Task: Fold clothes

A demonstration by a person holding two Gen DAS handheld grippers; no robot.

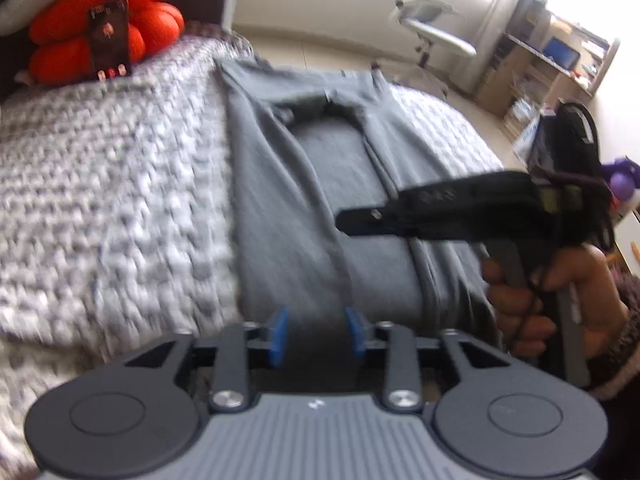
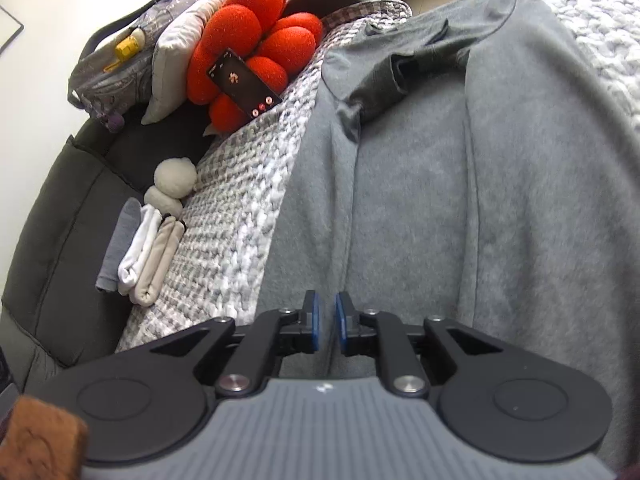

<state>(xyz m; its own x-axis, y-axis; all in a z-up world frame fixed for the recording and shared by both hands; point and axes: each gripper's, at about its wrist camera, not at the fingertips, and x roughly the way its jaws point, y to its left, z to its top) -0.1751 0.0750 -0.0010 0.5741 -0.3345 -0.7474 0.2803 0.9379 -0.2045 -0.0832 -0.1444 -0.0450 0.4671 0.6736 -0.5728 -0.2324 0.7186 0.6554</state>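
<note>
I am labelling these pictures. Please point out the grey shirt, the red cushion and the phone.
grey shirt [image 2: 420,200]: right wrist view, on its flat middle part.
red cushion [image 2: 240,20]: right wrist view, on an upper lobe.
phone [image 2: 244,82]: right wrist view, on its dark screen.

A garment [image 2: 500,200] is spread on a knitted blanket [image 2: 240,216], ahead of the right gripper's fingers [image 2: 316,322]. Left of those fingers, folded clothes [image 2: 140,252] are stacked beside the blanket; farther ahead on the left, a phone [image 2: 244,84] is propped against a cushion [image 2: 256,32].
</note>
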